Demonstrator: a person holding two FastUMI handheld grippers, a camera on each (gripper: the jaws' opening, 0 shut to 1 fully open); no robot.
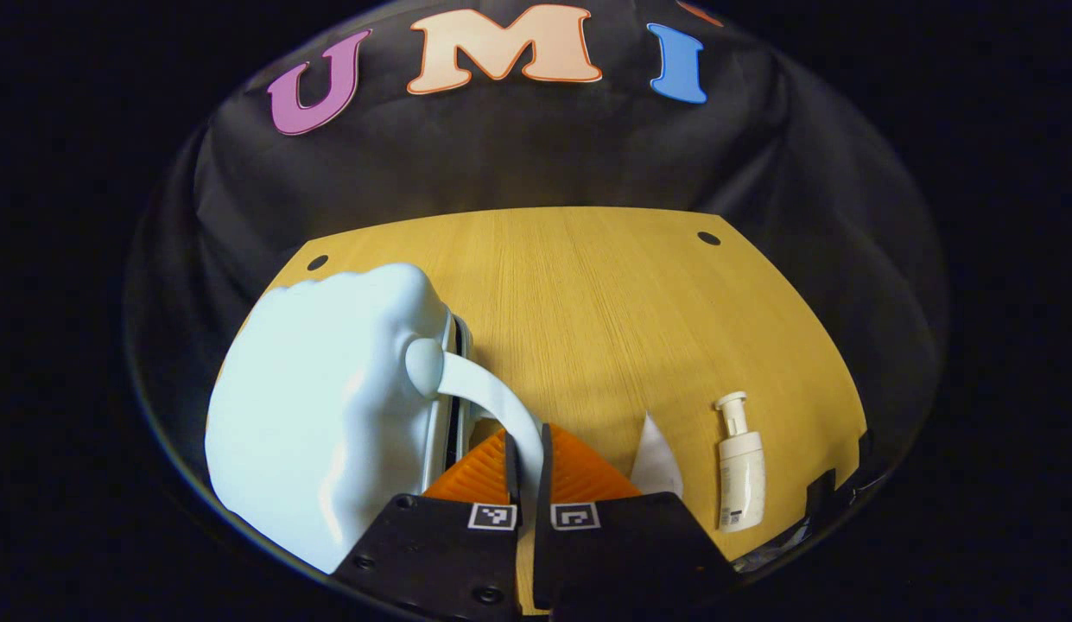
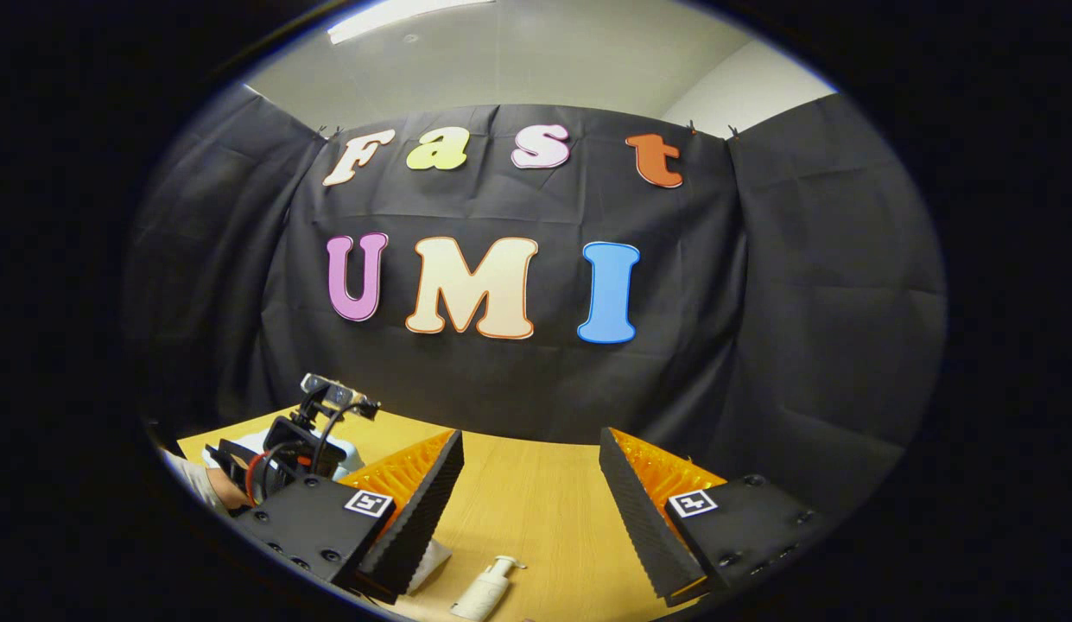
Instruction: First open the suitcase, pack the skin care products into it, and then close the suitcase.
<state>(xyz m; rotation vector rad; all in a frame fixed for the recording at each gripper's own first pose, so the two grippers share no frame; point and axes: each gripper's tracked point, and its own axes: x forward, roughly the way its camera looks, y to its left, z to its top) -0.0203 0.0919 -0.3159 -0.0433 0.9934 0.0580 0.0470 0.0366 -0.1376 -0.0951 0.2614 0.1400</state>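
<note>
A pale blue suitcase [image 1: 328, 406] lies at the left of the wooden table [image 1: 605, 311], with a dark seam showing between its two shells. Its curved handle [image 1: 492, 397] runs down between the orange fingers of my left gripper [image 1: 527, 462], which is shut on it. A white pump bottle [image 1: 741, 466] lies on the table to the right, with a small white pointed item [image 1: 655, 453] beside it. In the right gripper view my right gripper [image 2: 531, 505] hangs open above the table, the pump bottle [image 2: 488, 589] lying below it. The left gripper [image 2: 298, 449] and the hand holding it are at far left.
Black cloth walls close in the table at the back and sides. Two small dark holes [image 1: 708, 238] mark the table's far corners. Bare wood stretches across the middle and back of the table [image 2: 536, 510].
</note>
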